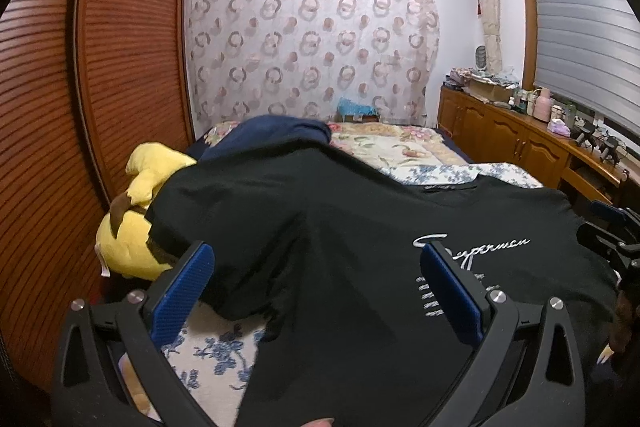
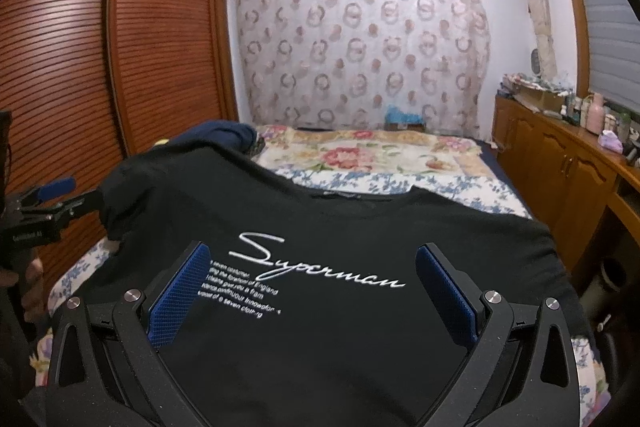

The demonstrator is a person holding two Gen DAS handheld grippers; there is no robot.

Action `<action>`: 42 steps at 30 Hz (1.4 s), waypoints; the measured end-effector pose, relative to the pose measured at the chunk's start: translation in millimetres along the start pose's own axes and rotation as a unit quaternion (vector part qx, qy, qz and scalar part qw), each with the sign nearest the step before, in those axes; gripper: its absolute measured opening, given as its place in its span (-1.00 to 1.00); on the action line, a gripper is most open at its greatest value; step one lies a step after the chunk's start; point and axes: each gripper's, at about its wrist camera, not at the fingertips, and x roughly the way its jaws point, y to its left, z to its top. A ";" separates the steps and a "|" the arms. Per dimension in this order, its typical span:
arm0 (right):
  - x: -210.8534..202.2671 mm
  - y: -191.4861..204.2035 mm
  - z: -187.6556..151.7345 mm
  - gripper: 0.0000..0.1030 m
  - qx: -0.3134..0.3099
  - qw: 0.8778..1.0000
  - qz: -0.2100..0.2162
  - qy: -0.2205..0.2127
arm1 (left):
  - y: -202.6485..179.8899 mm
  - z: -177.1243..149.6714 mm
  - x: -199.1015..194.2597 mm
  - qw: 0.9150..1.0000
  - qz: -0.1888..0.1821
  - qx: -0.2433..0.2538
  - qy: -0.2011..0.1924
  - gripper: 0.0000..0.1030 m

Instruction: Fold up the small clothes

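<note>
Both grippers (image 1: 318, 277) (image 2: 312, 285) agape (over black T-shirt (image 2: 340, 227))

Black tee (image 2: 340, 227) w/ white script; blue-floral bedsheet (image 2: 400, 183); yellow plush (image 1: 132, 239); blue gripper pads (image 2: 180, 297).

We see a T-shirt (image 2: 320, 267) spread on the bed (image 2: 380, 155), a plush toy (image 1: 136, 227) partly under its left sleeve, a wardrobe (image 1: 120, 67) to the left, a cabinet (image 2: 560, 163) to the right, and a curtain (image 2: 360, 47) behind the bed.
</note>
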 end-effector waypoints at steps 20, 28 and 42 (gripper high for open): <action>45.3 9.6 -33.5 1.00 -0.009 0.997 0.041 0.070 | 106.1 -14.5 34.2 0.997 -0.016 -0.072 0.039 0.52; 48.1 10.1 -34.4 1.00 -0.012 0.996 0.044 0.074 | 130.3 -1.8 62.9 0.993 -0.030 -0.098 0.052 -0.15; 50.8 13.8 -37.2 1.00 -0.014 0.996 0.049 0.077 | 118.0 4.4 57.6 0.997 -0.012 -0.065 0.040 -0.96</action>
